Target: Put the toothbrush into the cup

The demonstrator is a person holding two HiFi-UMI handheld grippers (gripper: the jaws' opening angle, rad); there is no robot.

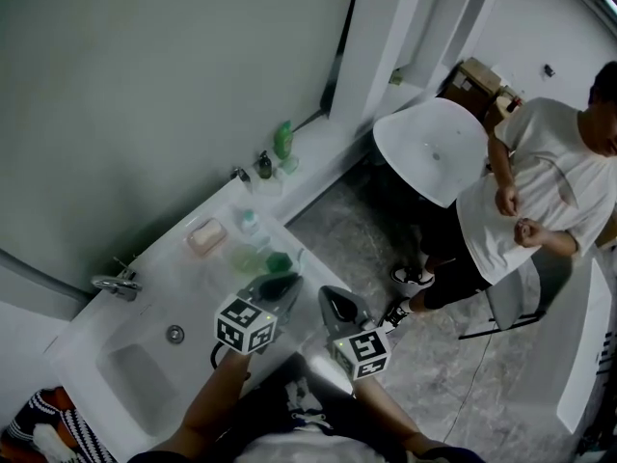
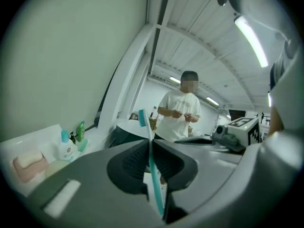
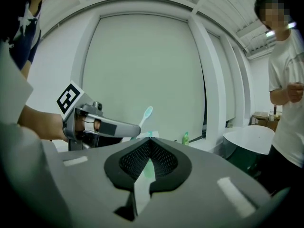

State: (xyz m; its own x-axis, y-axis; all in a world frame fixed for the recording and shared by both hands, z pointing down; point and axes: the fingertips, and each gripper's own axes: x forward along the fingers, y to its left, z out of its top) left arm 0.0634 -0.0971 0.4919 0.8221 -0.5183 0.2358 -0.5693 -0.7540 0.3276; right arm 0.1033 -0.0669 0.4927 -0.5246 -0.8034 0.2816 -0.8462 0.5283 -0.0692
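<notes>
A teal toothbrush (image 2: pixel 153 175) stands upright between the jaws of my left gripper (image 2: pixel 151 139), which is shut on its handle, with the bristle head (image 2: pixel 142 117) above the tips. In the head view this gripper (image 1: pixel 287 280) hangs over the counter's front edge, just in front of a dark green cup (image 1: pixel 279 261). A paler green cup (image 1: pixel 245 258) sits beside it. My right gripper (image 1: pixel 334 299) is alongside to the right, shut with nothing in it (image 3: pixel 150 139). From the right gripper view I see the left gripper (image 3: pixel 107 127) and the toothbrush (image 3: pixel 146 115) raised.
A white counter (image 1: pixel 164 268) holds a sink basin (image 1: pixel 145 379), faucet (image 1: pixel 118 283), pink soap (image 1: pixel 205 236), a small bottle (image 1: pixel 249 222) and a green bottle (image 1: pixel 282 140). A person (image 1: pixel 530 201) stands on the tiled floor at right, near a white round table (image 1: pixel 434 148).
</notes>
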